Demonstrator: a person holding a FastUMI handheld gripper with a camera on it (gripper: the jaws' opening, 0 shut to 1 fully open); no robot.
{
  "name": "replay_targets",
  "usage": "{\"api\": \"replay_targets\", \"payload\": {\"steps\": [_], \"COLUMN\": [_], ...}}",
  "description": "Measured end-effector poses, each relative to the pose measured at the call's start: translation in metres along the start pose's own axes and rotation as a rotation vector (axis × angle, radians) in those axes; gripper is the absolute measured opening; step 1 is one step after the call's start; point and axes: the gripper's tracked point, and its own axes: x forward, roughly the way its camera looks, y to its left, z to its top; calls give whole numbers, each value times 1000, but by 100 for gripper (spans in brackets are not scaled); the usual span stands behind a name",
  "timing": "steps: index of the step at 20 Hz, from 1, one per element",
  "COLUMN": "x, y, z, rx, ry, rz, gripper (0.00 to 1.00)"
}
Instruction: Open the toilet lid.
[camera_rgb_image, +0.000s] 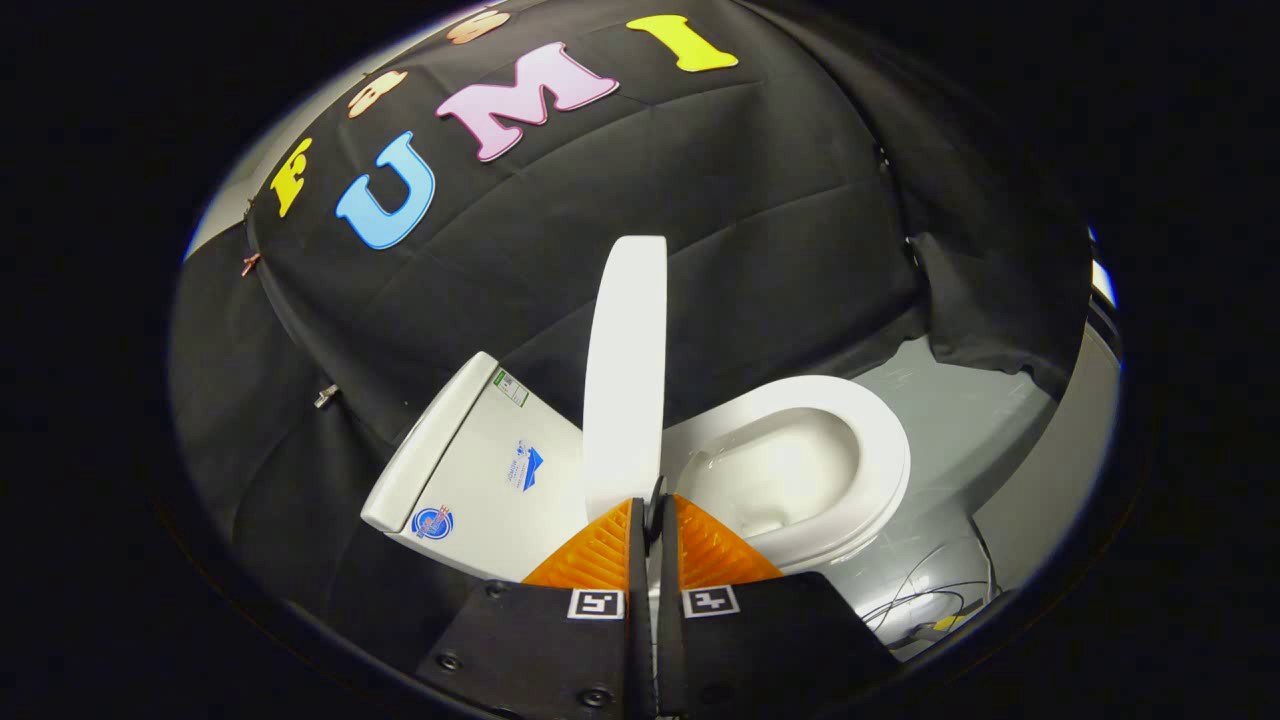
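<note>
Item: toilet lid (625, 370), raised upright beside the bowl (800, 470), which we judge rigid, smooth, slippery; our claw (655, 520) clenched on its edge.

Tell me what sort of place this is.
Likely a mock bathroom in a recording booth: a white toilet with its lid raised upright, black cloth wall behind, loose cables on the floor. The gripper is shut.

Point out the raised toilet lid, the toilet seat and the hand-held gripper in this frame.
toilet lid (625, 370): gripper view, middle of the raised lid's edge.
toilet seat (885, 450): gripper view, far rim of the seat ring.
hand-held gripper (655, 520): gripper view, between the fingertips, shut on the lid's lower edge.
</note>
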Motion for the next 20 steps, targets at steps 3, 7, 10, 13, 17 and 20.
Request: {"api": "replay_targets", "payload": {"steps": [3, 7, 10, 13, 17, 20], "x": [0, 1, 2, 5, 8, 10], "y": [22, 57, 77, 97, 119, 127], "z": [-1, -4, -8, -13, -21, -23], "rx": [-46, -91, -129, -189, -216, -217], "ry": [-8, -9, -11, -23, -26, -34], "rz": [-21, -17, -32, -51, -66, -97], "gripper": [8, 9, 10, 10, 11, 11]}}
